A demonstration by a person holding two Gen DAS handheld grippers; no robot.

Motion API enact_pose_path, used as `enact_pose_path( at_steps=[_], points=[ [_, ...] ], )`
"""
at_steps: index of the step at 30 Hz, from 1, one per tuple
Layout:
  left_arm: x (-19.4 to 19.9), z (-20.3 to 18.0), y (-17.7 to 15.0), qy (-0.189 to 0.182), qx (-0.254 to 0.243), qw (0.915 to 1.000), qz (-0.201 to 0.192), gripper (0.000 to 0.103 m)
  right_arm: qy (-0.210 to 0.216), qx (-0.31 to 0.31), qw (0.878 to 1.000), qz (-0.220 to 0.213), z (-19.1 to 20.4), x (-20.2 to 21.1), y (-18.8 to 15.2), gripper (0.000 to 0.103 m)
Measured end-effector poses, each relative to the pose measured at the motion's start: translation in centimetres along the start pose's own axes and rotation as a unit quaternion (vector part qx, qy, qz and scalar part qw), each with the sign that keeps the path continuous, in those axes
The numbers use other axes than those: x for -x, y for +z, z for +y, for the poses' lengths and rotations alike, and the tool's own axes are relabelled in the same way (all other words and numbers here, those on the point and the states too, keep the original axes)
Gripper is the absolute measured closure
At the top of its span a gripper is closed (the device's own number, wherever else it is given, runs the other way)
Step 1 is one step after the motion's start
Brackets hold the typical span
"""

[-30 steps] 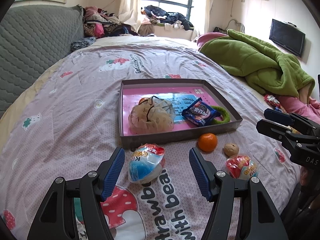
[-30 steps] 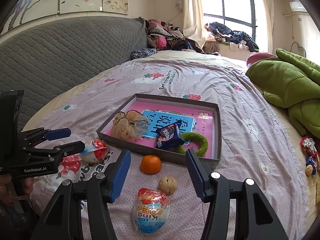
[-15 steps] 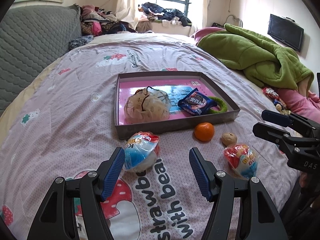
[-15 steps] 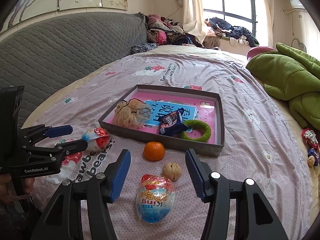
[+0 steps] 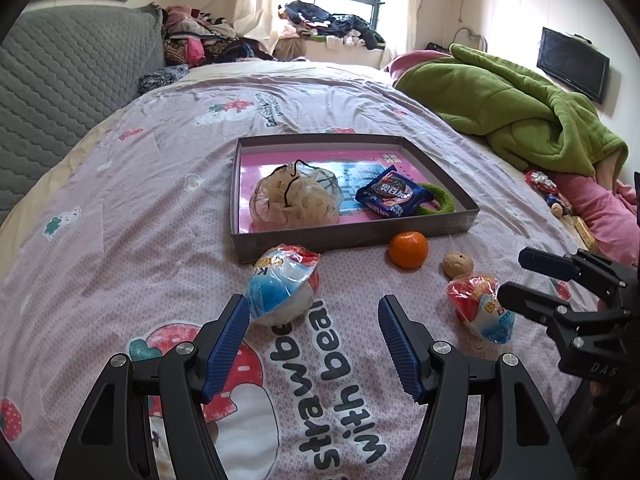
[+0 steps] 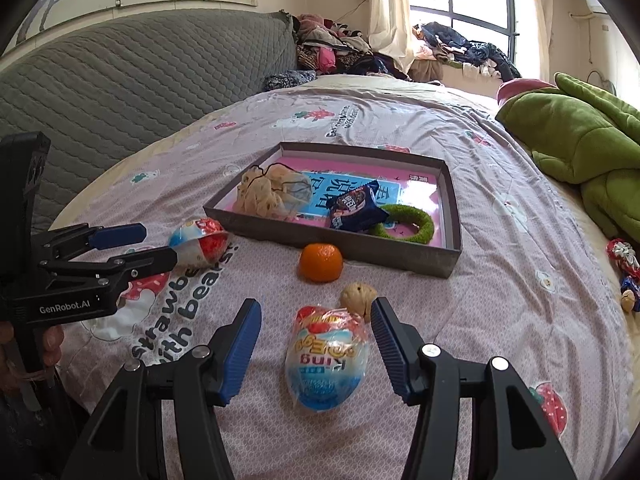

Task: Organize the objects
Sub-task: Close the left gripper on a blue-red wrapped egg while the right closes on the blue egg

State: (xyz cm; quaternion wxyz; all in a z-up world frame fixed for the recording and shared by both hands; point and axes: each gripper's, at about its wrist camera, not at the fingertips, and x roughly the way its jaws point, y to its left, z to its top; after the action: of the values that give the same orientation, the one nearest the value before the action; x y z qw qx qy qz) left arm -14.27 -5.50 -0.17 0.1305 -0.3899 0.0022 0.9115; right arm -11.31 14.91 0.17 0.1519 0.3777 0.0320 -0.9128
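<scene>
Two wrapped eggs lie on the bed before the tray's [image 5: 352,236] near wall, each sitting between gaping, empty tongs — left tongs [image 5: 314,340] at one egg [image 5: 282,290], right tongs [image 6: 316,350] at the other egg [image 6: 326,364] — so the approach seems finished, and next comes lowering and squeezing gently.

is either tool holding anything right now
Nothing is held. The left tool and the right tool both stand open, each around a wrapped egg toy on the bedspread, pads clear.
</scene>
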Motion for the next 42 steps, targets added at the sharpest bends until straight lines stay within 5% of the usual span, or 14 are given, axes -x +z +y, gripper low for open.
enact_pose_path(
  at_steps=[42],
  points=[
    [-2.0,1.1,-1.5,0.006,0.009,0.9996,0.025,0.035,-0.002,-0.015,0.999,0.033,0.2,-1.3,-2.3,0.046]
  ],
)
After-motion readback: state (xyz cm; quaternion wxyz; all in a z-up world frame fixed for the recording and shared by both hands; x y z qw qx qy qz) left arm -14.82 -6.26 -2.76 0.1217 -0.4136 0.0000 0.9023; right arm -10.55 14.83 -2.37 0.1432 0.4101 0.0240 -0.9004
